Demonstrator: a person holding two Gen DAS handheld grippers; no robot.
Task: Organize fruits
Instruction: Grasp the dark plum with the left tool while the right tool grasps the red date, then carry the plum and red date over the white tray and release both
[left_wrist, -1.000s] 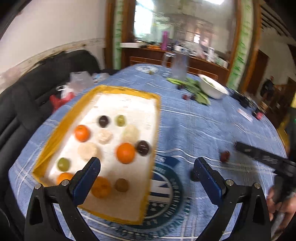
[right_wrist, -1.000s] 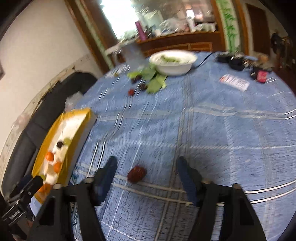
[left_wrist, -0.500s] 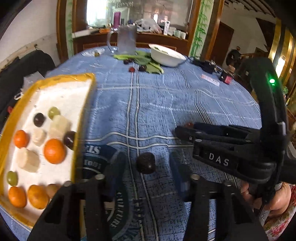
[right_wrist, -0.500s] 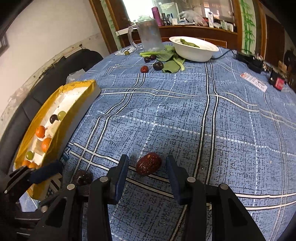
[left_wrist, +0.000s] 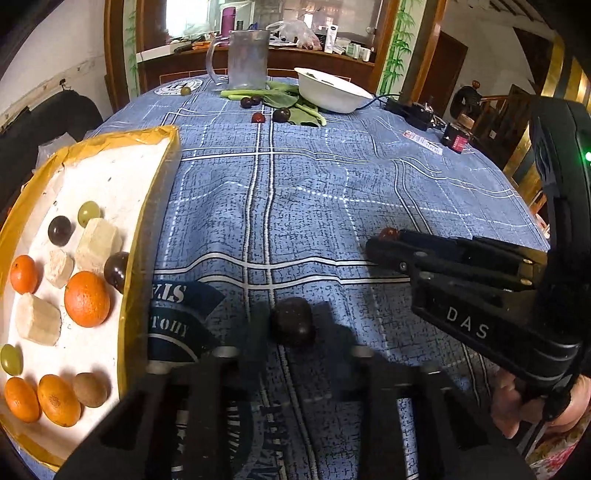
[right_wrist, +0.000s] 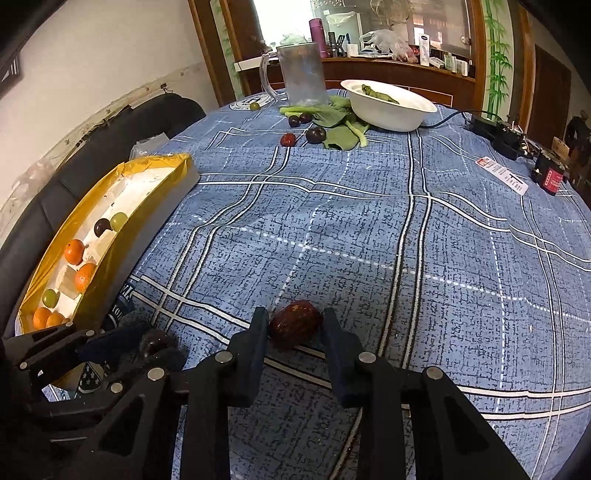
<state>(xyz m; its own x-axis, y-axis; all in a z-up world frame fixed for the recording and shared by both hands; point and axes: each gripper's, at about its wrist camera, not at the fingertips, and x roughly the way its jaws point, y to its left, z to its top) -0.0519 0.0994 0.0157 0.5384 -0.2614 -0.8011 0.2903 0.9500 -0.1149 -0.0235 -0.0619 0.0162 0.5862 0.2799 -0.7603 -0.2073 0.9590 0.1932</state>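
A dark wrinkled fruit (left_wrist: 292, 322) lies on the blue checked tablecloth between the fingers of my left gripper (left_wrist: 293, 325), whose jaws have closed in on its sides. A reddish-brown date (right_wrist: 294, 323) sits between the fingers of my right gripper (right_wrist: 293, 325), which touch it on both sides. The right gripper also shows in the left wrist view (left_wrist: 384, 240); the left gripper shows in the right wrist view (right_wrist: 147, 343). A yellow-rimmed white tray (left_wrist: 147, 177) on the left holds oranges, grapes, dark plums and pale chunks.
At the far side stand a white bowl (right_wrist: 391, 107), a glass mug (right_wrist: 303, 74), green leaves (right_wrist: 338, 122) and a few loose plums and a red fruit (right_wrist: 288, 139). Black devices and a card (right_wrist: 506, 177) lie at the right. A black sofa (right_wrist: 110, 147) borders the table on the left.
Both grippers have narrowed around their fruits: the left onto the dark fruit, the right onto the date. Both cameras have moved closer to the table.
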